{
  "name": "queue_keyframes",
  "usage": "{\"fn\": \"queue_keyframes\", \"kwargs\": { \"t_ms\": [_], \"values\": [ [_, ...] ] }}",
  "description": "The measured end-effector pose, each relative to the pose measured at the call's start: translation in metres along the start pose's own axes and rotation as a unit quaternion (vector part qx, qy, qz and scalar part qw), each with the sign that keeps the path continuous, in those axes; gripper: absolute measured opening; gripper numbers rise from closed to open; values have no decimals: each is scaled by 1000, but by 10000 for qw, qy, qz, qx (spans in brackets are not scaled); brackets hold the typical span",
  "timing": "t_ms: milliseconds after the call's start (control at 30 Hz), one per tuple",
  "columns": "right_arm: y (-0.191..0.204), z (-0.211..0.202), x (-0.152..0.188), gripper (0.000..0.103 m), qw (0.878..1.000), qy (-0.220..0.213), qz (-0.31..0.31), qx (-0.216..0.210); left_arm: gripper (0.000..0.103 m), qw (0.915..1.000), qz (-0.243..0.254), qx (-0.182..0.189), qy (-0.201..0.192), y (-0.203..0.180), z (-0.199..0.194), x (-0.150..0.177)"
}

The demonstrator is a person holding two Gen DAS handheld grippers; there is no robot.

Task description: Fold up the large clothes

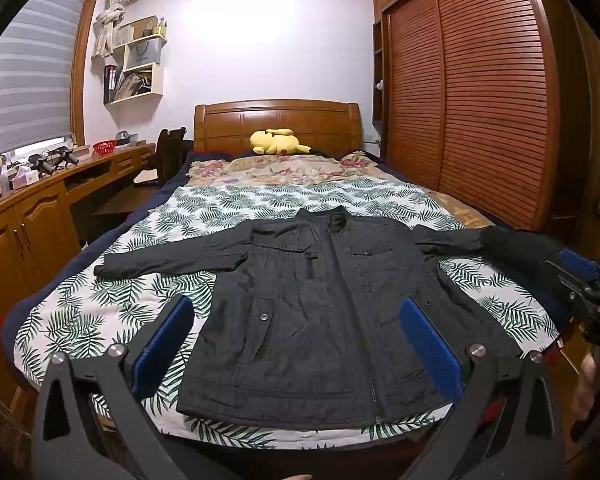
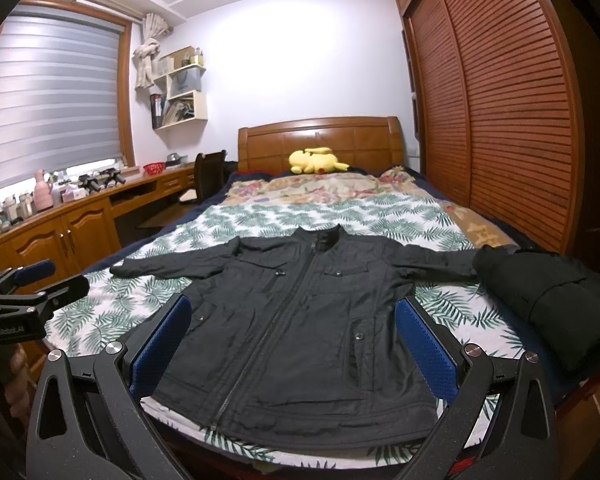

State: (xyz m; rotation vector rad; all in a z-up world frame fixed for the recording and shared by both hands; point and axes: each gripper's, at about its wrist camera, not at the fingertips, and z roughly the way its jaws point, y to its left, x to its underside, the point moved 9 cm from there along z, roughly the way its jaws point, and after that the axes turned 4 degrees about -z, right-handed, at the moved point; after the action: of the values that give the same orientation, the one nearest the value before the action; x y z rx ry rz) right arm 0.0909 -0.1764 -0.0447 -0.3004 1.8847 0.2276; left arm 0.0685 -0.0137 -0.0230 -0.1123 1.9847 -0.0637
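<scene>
A dark grey jacket (image 1: pixel 320 312) lies flat and zipped on the leaf-print bedspread (image 1: pixel 100 320), both sleeves spread out sideways, collar toward the headboard. In the right wrist view the same jacket (image 2: pixel 300 320) fills the middle. My left gripper (image 1: pixel 296 344) hovers open above the jacket's hem, blue pads wide apart and empty. My right gripper (image 2: pixel 292 344) is also open over the hem with nothing between its fingers. The left wrist view also catches the right gripper (image 1: pixel 580 280) at the right edge, and the left gripper (image 2: pixel 28 284) sits at the left edge of the right wrist view.
A folded black garment (image 2: pixel 548 300) lies at the bed's right edge, near the right sleeve. A yellow plush toy (image 1: pixel 278 142) rests by the wooden headboard (image 1: pixel 276 120). A wooden desk (image 1: pixel 40 192) runs along the left; slatted wardrobe doors (image 1: pixel 480 92) stand on the right.
</scene>
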Motion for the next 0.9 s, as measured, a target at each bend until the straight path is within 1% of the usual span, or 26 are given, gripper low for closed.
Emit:
{"fn": "queue_keyframes", "kwargs": {
  "t_ms": [667,800,900],
  "values": [
    [7,-6,-9,103,10000,-22,-16,-29,103,10000,-20,-16,-2,2,1,1],
    [13,-4,-11,103,10000,29,-13,-70,103,9999,-49,-88,36,9,6,7],
    [14,7,-5,103,9999,117,1,-125,103,9997,-63,-182,174,17,15,19]
  ]
}}
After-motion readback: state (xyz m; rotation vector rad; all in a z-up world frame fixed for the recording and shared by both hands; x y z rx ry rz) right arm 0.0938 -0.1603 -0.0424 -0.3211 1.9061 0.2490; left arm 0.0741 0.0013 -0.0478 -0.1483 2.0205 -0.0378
